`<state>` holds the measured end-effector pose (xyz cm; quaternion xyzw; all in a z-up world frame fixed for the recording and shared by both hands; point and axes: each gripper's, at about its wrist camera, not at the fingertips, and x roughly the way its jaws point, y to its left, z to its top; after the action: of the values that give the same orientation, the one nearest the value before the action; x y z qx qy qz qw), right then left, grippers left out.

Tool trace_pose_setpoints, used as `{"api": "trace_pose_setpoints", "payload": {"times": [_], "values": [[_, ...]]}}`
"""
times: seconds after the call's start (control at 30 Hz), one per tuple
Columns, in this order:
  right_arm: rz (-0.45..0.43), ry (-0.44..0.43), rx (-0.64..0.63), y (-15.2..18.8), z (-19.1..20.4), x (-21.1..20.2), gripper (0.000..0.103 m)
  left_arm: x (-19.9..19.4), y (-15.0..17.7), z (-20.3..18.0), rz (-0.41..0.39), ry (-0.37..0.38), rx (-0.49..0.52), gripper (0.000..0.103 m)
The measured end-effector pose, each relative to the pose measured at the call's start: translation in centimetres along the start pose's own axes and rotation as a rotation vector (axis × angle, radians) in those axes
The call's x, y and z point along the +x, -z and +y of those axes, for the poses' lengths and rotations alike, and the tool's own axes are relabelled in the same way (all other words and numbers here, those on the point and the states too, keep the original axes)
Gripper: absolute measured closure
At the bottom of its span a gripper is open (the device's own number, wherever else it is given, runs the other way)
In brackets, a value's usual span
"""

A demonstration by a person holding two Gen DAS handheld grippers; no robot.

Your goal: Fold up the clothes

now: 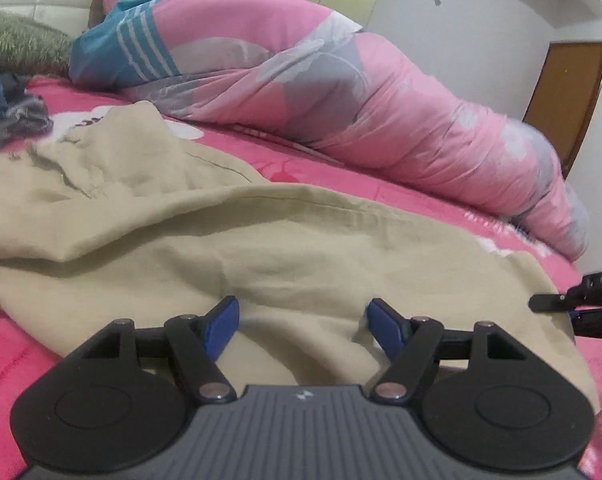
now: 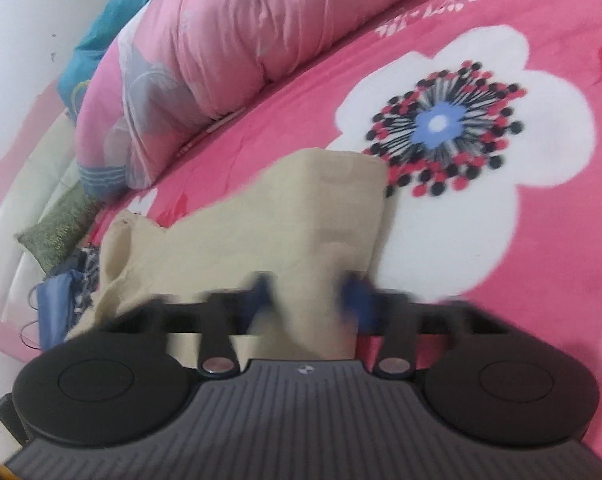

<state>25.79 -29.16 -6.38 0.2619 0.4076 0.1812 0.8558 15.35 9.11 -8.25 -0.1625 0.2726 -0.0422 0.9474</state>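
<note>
On the bedspread, beige garment lies crumpled.

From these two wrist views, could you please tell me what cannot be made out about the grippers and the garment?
- Right gripper, right wrist view: motion blur smears the fingertips, so whether they pinch the beige garment between them is unclear.
- Garment's near edge, left wrist view: hidden under the left gripper body.
- Garment type: crumpled, unclear in both views.
- Dark pile, left wrist view: cut off by the left edge, blurred.
</note>
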Motion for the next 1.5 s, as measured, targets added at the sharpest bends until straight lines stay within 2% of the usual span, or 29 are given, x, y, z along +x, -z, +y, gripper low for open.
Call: {"api": "trace_pose_setpoints", "payload": {"times": [0.03,0.1,0.2,0.27,0.3,0.4,0.5,0.57,0.63,0.73,0.87,0.9,0.93,1.03,1.1,1.3,1.4,1.47,1.5], "values": [[-0.031,0.009,-0.043,0.2,1.1,-0.6,0.096,0.0,0.0,0.3,-0.002,0.009,-0.011,0.031],[-0.125,0.017,-0.195,0.9,4.6,-3.0,0.098,-0.3,-0.1,0.6,-0.006,0.018,-0.026,0.031],[-0.257,0.010,-0.514,3.4,11.6,-7.6,0.098,-0.8,-0.3,1.0,-0.017,-0.011,-0.051,0.035],[-0.283,0.000,-0.774,7.2,16.1,-9.6,0.098,-1.9,-0.5,1.6,-0.051,-0.052,-0.082,0.037],[-0.275,-0.005,-0.897,9.4,18.0,-10.2,0.098,-2.7,-0.7,1.9,-0.071,-0.069,-0.100,0.037],[-0.171,-0.023,-1.147,16.2,21.0,-10.2,0.098,-5.0,-1.0,3.2,-0.133,-0.109,-0.161,0.037],[-0.020,-0.068,-1.192,21.9,20.9,-8.2,0.097,-6.8,-1.2,4.6,-0.145,-0.130,-0.203,0.036],[0.079,-0.089,-1.222,25.5,20.7,-6.8,0.091,-7.6,-1.4,5.1,-0.134,-0.146,-0.203,0.036],[0.102,-0.054,-1.253,27.5,20.3,-5.5,0.090,-8.4,-1.4,5.1,-0.126,-0.150,-0.178,0.036],[0.084,-0.041,-1.220,27.2,20.7,-6.1,0.086,-9.0,-1.2,4.7,-0.127,-0.145,-0.131,0.033],[0.085,-0.140,-1.042,23.1,20.0,-9.2,0.073,-8.3,-0.5,3.8,-0.117,-0.132,-0.091,0.033],[0.084,-0.164,-0.992,21.9,19.6,-9.9,0.066,-7.9,-0.3,3.5,-0.112,-0.130,-0.075,0.033],[0.074,-0.184,-0.940,20.6,19.1,-10.6,0.052,-7.6,0.0,3.2,-0.107,-0.128,-0.058,0.033],[0.005,-0.225,-0.772,16.8,17.3,-12.1,0.025,-6.8,0.6,2.8,-0.096,-0.130,-0.018,0.033],[-0.021,-0.245,-0.655,13.9,15.9,-11.8,0.022,-6.5,0.8,3.1,-0.089,-0.125,-0.026,0.033],[0.034,-0.158,-0.361,7.8,11.9,-4.4,0.021,-5.1,1.5,4.7,-0.049,-0.106,-0.096,0.032],[0.076,-0.121,-0.282,6.9,10.6,-0.5,0.021,-5.2,1.6,4.9,-0.058,-0.095,-0.110,0.031],[0.079,-0.148,-0.237,6.8,10.2,1.2,0.038,-5.0,1.5,5.0,-0.058,-0.090,-0.111,0.030],[0.074,-0.174,-0.213,6.9,10.2,1.5,0.065,-5.0,1.5,5.0,-0.058,-0.090,-0.111,0.030]]}}
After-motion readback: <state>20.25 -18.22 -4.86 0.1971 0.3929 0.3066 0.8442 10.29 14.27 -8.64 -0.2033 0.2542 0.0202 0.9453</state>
